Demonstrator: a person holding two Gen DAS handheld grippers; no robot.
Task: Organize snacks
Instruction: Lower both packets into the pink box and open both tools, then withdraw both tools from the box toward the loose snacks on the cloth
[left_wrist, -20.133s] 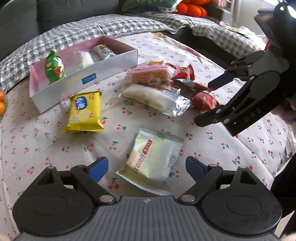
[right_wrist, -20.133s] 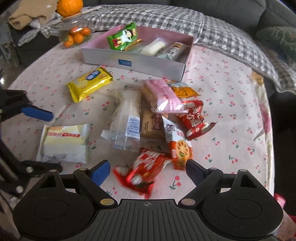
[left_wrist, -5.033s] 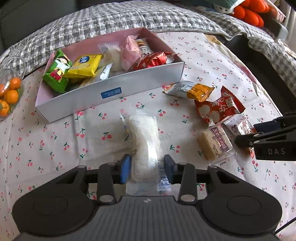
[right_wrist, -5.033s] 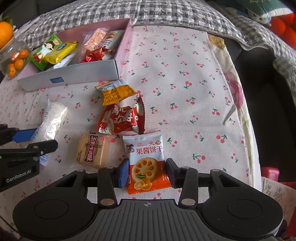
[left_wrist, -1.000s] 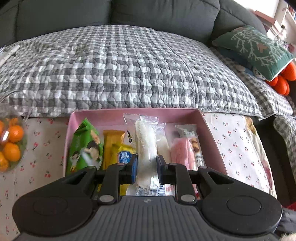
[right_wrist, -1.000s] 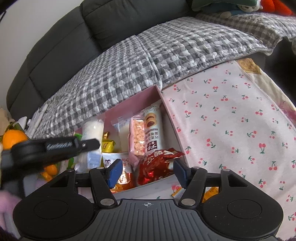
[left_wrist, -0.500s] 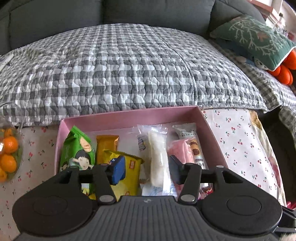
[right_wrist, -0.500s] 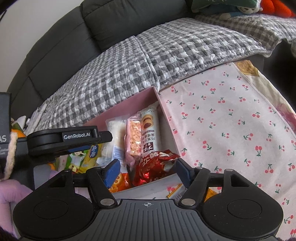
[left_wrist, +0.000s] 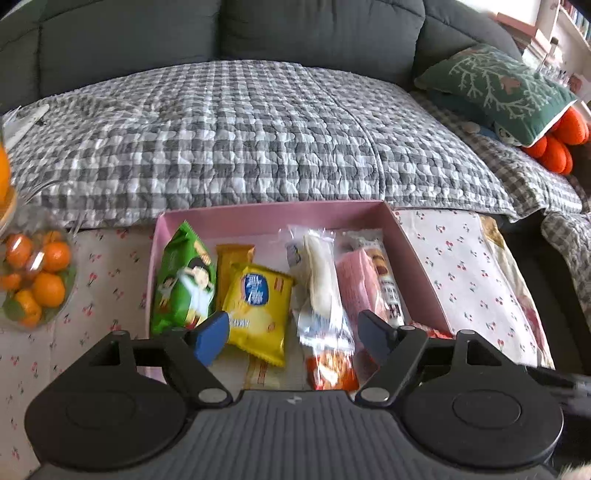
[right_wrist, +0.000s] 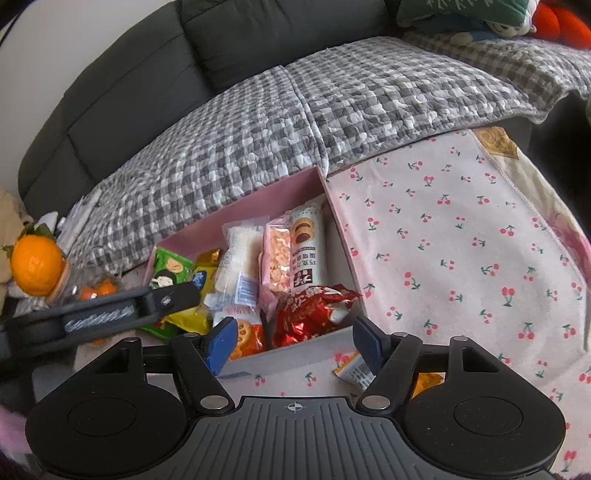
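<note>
A: What are the grippers doing?

B: The left gripper (left_wrist: 291, 336) has its jaws spreading and grips nothing; the packets just lie under the gap. The right gripper (right_wrist: 295, 341) is also spreading, with nothing pinched between its pads.

A: What lies nearest the left gripper?

B: Straight below its gap, inside the pink box (left_wrist: 258, 218), sit an orange biscuit pack (left_wrist: 330, 371) and the lower end of a white roll (left_wrist: 321, 280) in clear wrap. Just past its left pad lies a yellow pack (left_wrist: 260, 306), with a green pack (left_wrist: 183, 284) further left against the box wall. Past its right pad lie a pink pack (left_wrist: 356, 284) and a tall biscuit pack (left_wrist: 386, 280).

A: And by the right gripper?

B: Just behind its right pad, an orange packet (right_wrist: 354, 369) lies on the cherry cloth (right_wrist: 461, 240), outside the box. Ahead of its gap a red pack (right_wrist: 314, 314) rests in the box's near corner. The left gripper's arm crosses in from its left, over the box.

A: Farther out?

B: Left of the box stands a bowl of oranges (left_wrist: 35, 273). Beyond the box a checked quilt (left_wrist: 240, 136) covers a dark sofa (left_wrist: 221, 33).
</note>
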